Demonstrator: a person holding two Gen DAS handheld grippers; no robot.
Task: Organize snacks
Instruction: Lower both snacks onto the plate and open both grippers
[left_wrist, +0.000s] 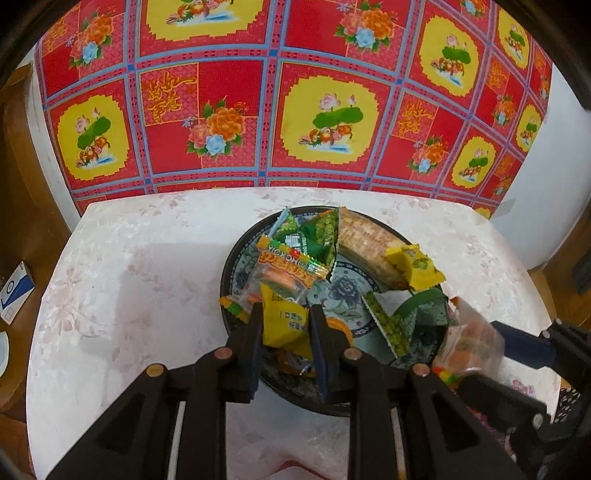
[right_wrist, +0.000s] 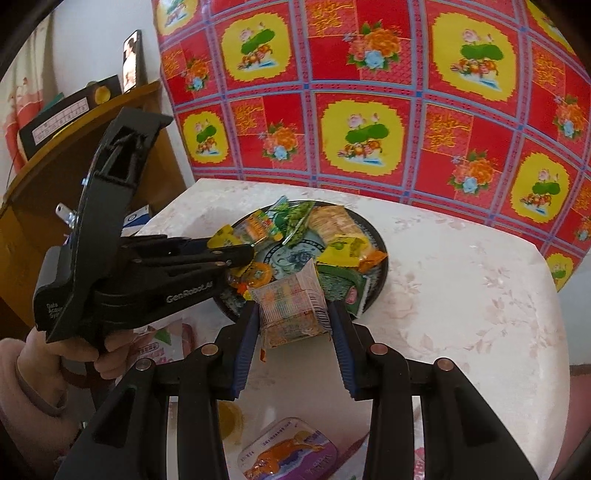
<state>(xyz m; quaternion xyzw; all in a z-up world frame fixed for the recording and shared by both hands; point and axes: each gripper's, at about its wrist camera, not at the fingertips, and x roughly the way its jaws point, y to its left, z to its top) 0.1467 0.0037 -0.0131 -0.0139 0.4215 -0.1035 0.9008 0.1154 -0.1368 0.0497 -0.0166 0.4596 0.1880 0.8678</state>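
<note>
Item: dark-rimmed plate (left_wrist: 236, 258) with blue floral centre, standing on the white table (left_wrist: 147, 277) toward its far edge, before a red and yellow patterned cloth (left_wrist: 295, 92). Contents: green packets (left_wrist: 325, 232), a tan cracker pack (left_wrist: 365, 240), yellow packets (left_wrist: 413, 266), and an orange-printed clear packet (left_wrist: 291, 269), heaped along the far and right rim. Left gripper (left_wrist: 286, 325) was closed on a yellow snack packet (left_wrist: 284, 325) over the plate's near-left rim. Right gripper (right_wrist: 293, 314), partly open, clamped a pastel printed packet (right_wrist: 291, 306) over the plate's near rim. A hand (right_wrist: 103, 354) grasped the left tool's handle. A purple tin (right_wrist: 291, 454) lay below, off the table's near edge.
</note>
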